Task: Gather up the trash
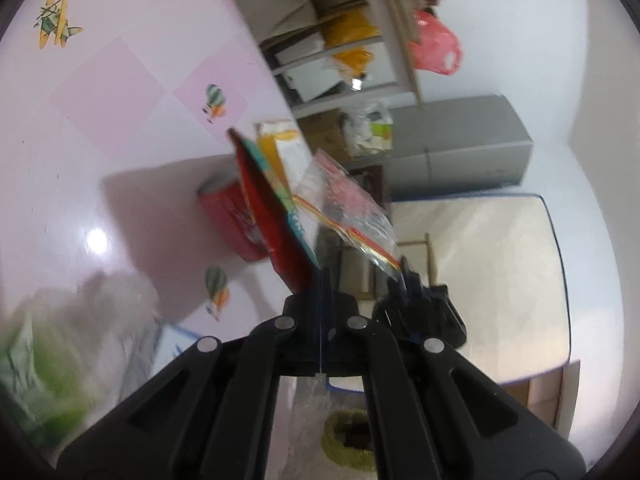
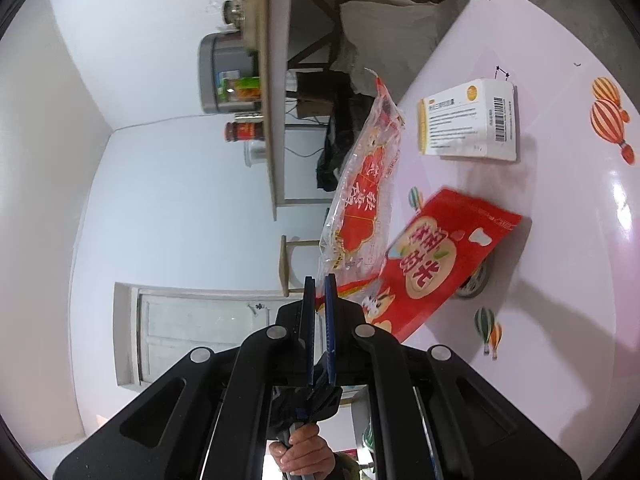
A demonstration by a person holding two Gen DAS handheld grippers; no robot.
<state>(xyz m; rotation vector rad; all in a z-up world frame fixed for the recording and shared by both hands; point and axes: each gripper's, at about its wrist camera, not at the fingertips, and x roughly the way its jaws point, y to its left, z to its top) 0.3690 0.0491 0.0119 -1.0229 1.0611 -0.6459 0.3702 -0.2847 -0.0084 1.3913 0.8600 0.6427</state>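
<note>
L gripper: jaws clamp red snack pouch | R gripper: jaws pinch clear wrapper | medicine box far on pink table

Red snack bag w/ white-yellow print, clear red-printed wrapper, pink balloon-patterned table, white box

Pink balloon-print table bears a white carton, tape roll

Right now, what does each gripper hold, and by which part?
The left gripper pinches the red snack bag by its bottom edge. The right gripper pinches the clear red-printed wrapper by its lower corner.
</note>
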